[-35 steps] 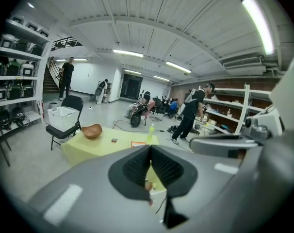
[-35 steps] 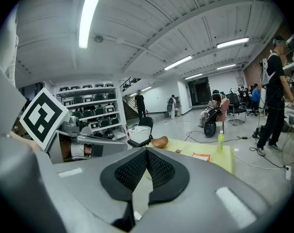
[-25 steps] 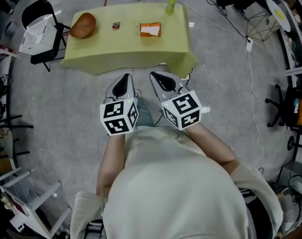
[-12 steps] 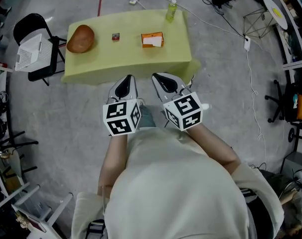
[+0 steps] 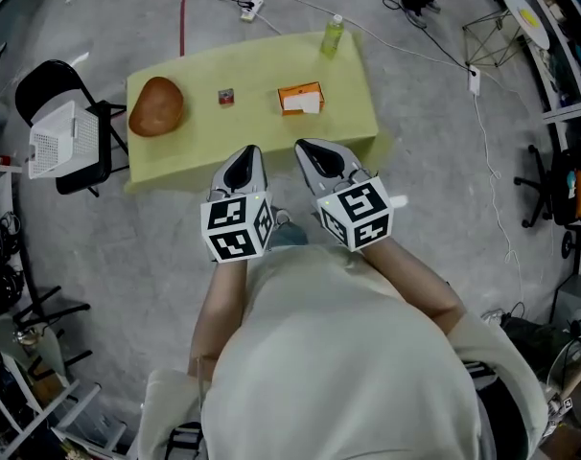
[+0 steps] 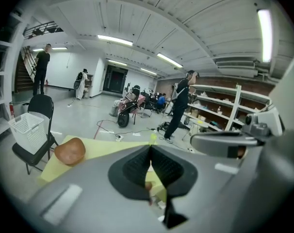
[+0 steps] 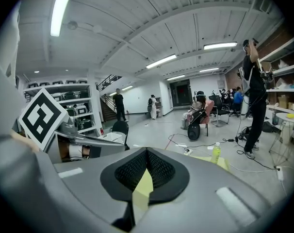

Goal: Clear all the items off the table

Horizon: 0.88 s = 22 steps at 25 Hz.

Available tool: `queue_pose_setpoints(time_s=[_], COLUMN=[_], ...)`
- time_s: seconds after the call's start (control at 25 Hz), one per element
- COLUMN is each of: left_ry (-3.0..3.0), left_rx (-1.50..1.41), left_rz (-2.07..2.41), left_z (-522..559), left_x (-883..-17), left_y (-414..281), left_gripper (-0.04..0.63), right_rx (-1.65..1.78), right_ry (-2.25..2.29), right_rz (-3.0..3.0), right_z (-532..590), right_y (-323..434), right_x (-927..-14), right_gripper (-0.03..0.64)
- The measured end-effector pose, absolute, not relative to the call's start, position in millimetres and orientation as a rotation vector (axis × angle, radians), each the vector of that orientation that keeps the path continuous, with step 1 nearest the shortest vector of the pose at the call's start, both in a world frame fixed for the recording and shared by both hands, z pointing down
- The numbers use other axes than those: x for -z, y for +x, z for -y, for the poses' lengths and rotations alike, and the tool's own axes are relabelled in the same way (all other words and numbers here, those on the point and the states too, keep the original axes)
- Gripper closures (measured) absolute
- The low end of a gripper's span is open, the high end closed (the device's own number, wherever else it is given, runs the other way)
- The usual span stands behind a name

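A low table with a yellow-green cloth [image 5: 348, 113] carries a brown bowl [image 5: 157, 106], a small dark item [image 5: 226, 96], an orange box [image 5: 301, 99] and a green bottle [image 5: 332, 35] at its far right corner. My left gripper [image 5: 249, 151] and right gripper [image 5: 304, 147] are both shut and empty, side by side at the table's near edge. In the left gripper view the bowl [image 6: 70, 151] shows to the left of the jaws. The bottle [image 7: 215, 153] shows at the right in the right gripper view.
A black chair holding a white basket [image 5: 56, 140] stands left of the table. Cables and a power strip [image 5: 249, 10] lie on the floor beyond it. Shelving lines the left edge [image 5: 12, 333], and stands and office chairs [image 5: 549, 190] crowd the right. People stand far off in the room.
Both grippers, still shut, have come closer to the table together. Their tips now reach its near edge, where a second ago floor showed between them and the cloth.
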State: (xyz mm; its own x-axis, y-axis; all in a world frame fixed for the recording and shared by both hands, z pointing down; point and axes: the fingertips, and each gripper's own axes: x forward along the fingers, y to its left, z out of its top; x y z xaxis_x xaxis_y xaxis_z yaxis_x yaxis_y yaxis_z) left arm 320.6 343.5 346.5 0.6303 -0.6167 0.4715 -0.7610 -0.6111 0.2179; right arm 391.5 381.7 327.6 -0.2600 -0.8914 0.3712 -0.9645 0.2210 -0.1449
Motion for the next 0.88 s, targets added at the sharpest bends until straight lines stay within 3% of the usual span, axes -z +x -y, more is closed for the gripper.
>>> queue_pose_setpoints(time_s=[0.88], left_ry=[2.434], left_rx=[-0.557], left_rz=[0.972], left_z=[-255.5], left_x=[-379.0], left_y=[361.5], left_gripper=[0.586], right_rx=[-0.636], right_ry=[1.897], right_rz=[2.119], right_z=[-305.5], right_y=[452.3], right_x=[-362.2], right_gripper=[0.62])
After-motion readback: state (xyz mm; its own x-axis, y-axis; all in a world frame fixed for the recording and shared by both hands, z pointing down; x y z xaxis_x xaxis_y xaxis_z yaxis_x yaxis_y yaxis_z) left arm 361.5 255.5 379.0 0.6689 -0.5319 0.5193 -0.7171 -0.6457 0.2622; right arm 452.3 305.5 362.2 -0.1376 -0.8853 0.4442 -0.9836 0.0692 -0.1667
